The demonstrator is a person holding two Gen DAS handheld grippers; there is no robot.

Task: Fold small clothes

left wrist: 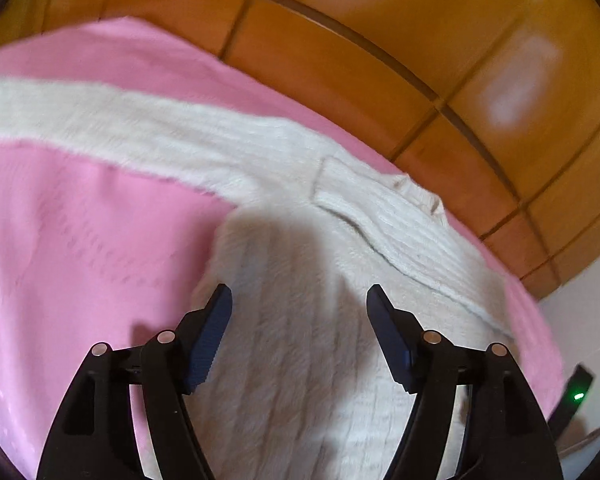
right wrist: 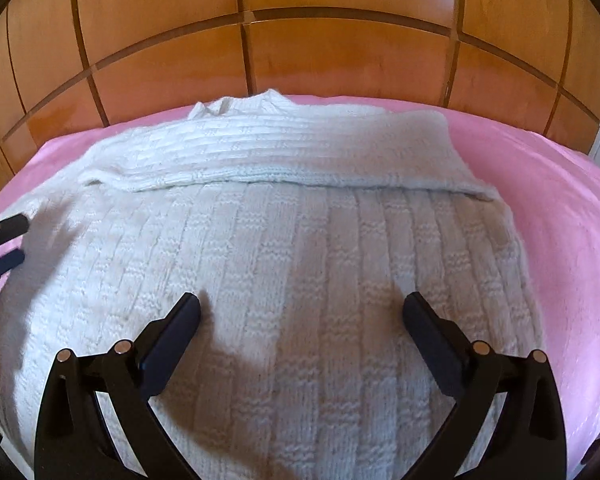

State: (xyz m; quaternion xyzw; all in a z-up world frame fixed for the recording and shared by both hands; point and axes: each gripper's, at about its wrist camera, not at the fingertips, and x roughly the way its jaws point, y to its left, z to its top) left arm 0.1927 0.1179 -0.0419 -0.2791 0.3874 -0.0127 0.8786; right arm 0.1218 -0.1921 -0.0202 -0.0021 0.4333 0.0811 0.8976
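Observation:
A white knitted sweater [right wrist: 300, 248] lies flat on a pink blanket [right wrist: 560, 208]. One sleeve is folded across its upper part [right wrist: 284, 148]. In the left wrist view the sweater's body [left wrist: 300, 352] lies under my left gripper [left wrist: 299, 300], and the other sleeve [left wrist: 112, 120] stretches out to the left over the pink blanket [left wrist: 60, 240]. My left gripper is open and empty just above the sweater's edge. My right gripper [right wrist: 302, 308] is open and empty over the sweater's middle. The left gripper's fingertips [right wrist: 8, 226] show at the left edge of the right wrist view.
A wooden panelled headboard [right wrist: 300, 52] stands behind the blanket; it also shows in the left wrist view [left wrist: 420, 40]. A white wall [left wrist: 580, 320] and a dark device with a green light [left wrist: 576, 396] are at the right in the left wrist view.

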